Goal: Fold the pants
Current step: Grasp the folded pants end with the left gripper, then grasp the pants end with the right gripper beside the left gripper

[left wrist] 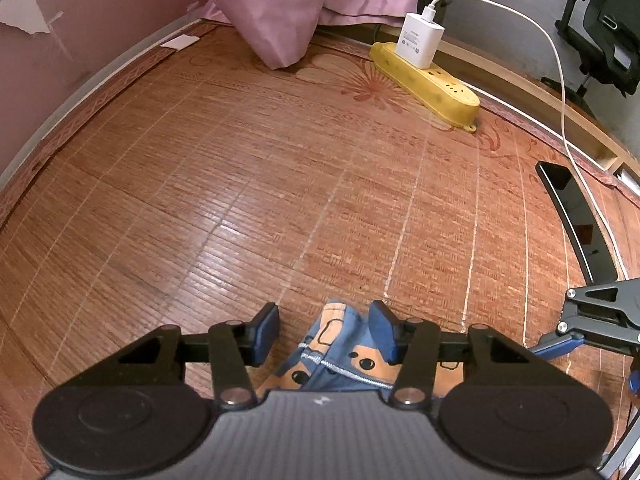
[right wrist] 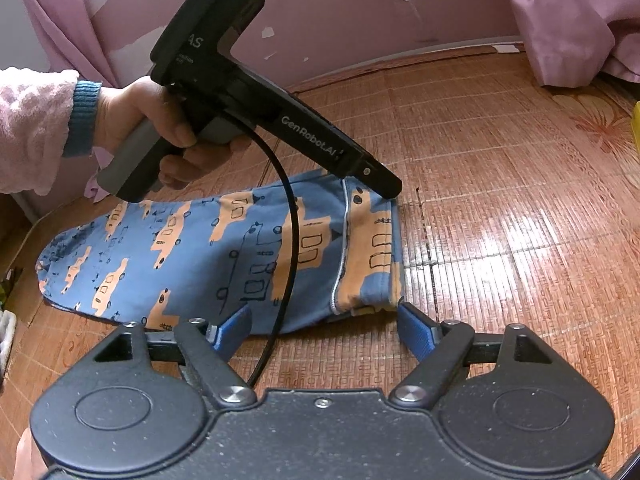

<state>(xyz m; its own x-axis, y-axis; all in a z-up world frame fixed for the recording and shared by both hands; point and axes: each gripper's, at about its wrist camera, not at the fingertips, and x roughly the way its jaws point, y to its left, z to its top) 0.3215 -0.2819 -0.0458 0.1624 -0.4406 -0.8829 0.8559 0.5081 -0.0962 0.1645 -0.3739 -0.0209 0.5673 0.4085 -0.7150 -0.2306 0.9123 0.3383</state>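
The pants [right wrist: 224, 256], blue with orange car prints, lie flat on the bamboo mat [right wrist: 500, 208], waistband to the right. My left gripper [left wrist: 326, 332] is open, and the waistband's far corner [left wrist: 340, 356] sits between its blue pads. In the right wrist view a hand [right wrist: 160, 120] holds that left gripper [right wrist: 390, 190] with its tip down at this far corner. My right gripper [right wrist: 324, 334] is open wide at the near edge of the pants, its right pad [right wrist: 416, 336] beside the near waistband corner. One blue finger [left wrist: 556, 342] of it shows at the left view's right edge.
A yellow power strip [left wrist: 432, 80] with a white charger [left wrist: 422, 40] and cable [left wrist: 560, 80] lies at the mat's far right. A black phone [left wrist: 576, 220] lies along the right side. Pink cloth [left wrist: 288, 8] hangs at the back wall. An office chair [left wrist: 604, 28] stands beyond the bed frame.
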